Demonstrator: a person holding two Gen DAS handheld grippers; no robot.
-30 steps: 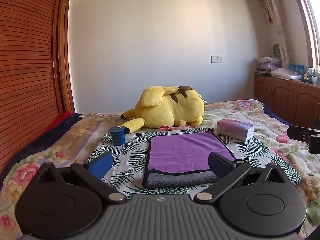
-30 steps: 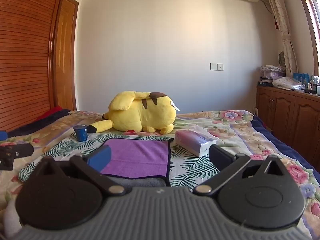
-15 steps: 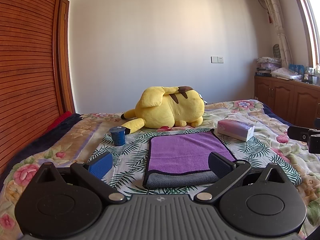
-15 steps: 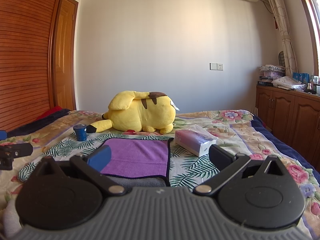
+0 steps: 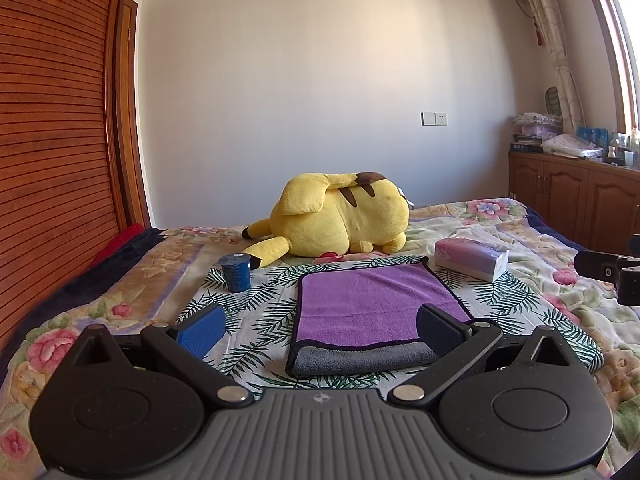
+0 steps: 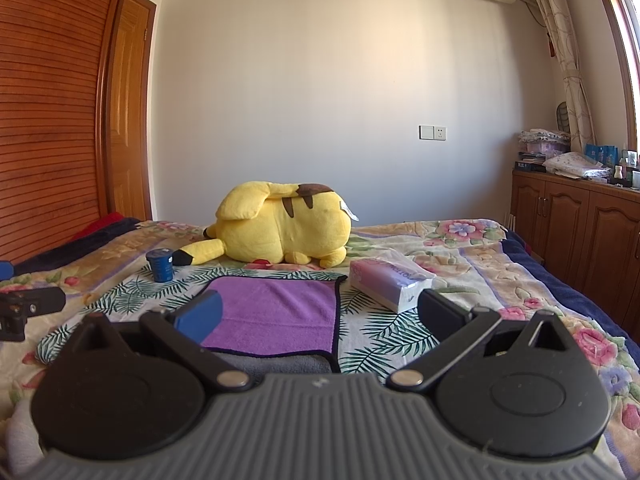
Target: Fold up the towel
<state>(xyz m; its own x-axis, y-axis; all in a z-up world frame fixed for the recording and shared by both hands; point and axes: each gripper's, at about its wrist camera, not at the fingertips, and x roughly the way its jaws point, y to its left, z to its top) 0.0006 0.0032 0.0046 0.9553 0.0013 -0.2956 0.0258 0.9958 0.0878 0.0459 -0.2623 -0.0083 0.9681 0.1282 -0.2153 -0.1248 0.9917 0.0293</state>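
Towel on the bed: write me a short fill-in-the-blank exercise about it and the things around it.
1. The top face of the towel is ____ in colour.
2. Beyond the towel's far edge lies a ____ plush toy.
3. The blue cup stands to the ____ of the towel, seen from both wrist cameras.
4. The left gripper and the right gripper both have their jaws ____, holding nothing.

Missing words: purple; yellow; left; open

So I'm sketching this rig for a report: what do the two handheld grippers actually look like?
Both look alike: a grey ribbed body with a small emblem, two round black discs, and black linkage arms with silver pivot pins. On the left gripper and the right gripper, the left finger pad is blue and the right one is dark. No cables or sleeves show.
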